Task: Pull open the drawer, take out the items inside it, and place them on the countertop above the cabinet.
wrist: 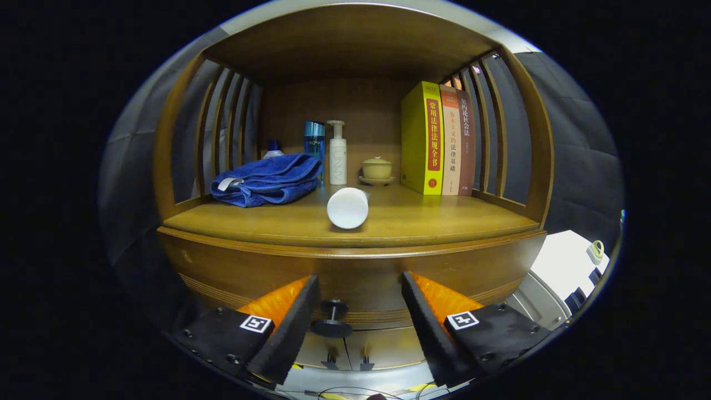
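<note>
My jaws (360, 303) hang open around the drawer knob (332, 321); book (426, 139) spines show Chinese titles, bottle (337, 153) lettering blurred.

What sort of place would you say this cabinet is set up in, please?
Probably a mock home corner: wooden cabinet with books, folded blue towel and pump bottle. The open gripper flanks the drawer knob.

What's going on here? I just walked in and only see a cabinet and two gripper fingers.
A person is holding a handheld gripper up to a wooden cabinet. Its fingers are open, with the dark drawer knob between them, not yet gripped. The drawer looks closed. On the countertop above lie a white cylinder on its side, a blue towel, a few bottles, a small lidded cup and three upright books.
</note>
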{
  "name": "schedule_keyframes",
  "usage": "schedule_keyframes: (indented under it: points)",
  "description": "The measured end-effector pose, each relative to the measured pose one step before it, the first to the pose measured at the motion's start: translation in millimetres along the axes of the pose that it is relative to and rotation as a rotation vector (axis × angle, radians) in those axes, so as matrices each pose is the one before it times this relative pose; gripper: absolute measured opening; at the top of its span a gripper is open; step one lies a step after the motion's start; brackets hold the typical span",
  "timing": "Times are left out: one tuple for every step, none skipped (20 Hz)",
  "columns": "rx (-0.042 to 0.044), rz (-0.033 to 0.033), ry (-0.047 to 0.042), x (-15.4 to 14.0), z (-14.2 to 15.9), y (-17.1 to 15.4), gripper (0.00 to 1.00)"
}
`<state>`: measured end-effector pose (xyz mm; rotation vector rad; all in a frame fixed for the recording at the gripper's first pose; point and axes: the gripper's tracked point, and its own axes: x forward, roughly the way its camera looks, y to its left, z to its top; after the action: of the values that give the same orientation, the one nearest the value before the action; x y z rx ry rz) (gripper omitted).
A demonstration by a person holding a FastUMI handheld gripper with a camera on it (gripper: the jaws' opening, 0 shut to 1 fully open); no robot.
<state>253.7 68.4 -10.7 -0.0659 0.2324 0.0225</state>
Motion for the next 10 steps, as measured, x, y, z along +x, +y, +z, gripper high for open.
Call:
schedule_keyframes:
  points:
    - [-0.00215, 0.00059, 0.00214, 1.06, 0.54, 0.42, 0.99]
    - [-0.00619, -0.00049, -0.00206, -1.52, -0.51, -1.45, 0.99]
    - [0.00019, -0.00066, -0.00132, -0.27, 0.19, -0.30, 0.99]
    - [0.00141, -0.00002, 0.00064, 0.11, -0.70, -0.18, 0.99]
    - [-0.00103, -0.00066, 0.00063, -1.18, 0.52, -0.54, 0.99]
    - [0.00155, -0.00024, 0.01230, -0.44, -1.23, -0.08, 0.99]
    - [0.00427, 0.01247, 0.00948, -4.18, 0.17, 2.41, 0.99]
    - [0.01080, 0.01682, -0.00884, -6.89, 5.80, 3.87, 0.99]
    - [-0.00027, 0.00796, -0.01861, -10.03, 7.57, 1.84, 0.99]
    - [-0.01228, -0.00427, -0.01741, -14.13, 7.41, -2.39, 0.99]
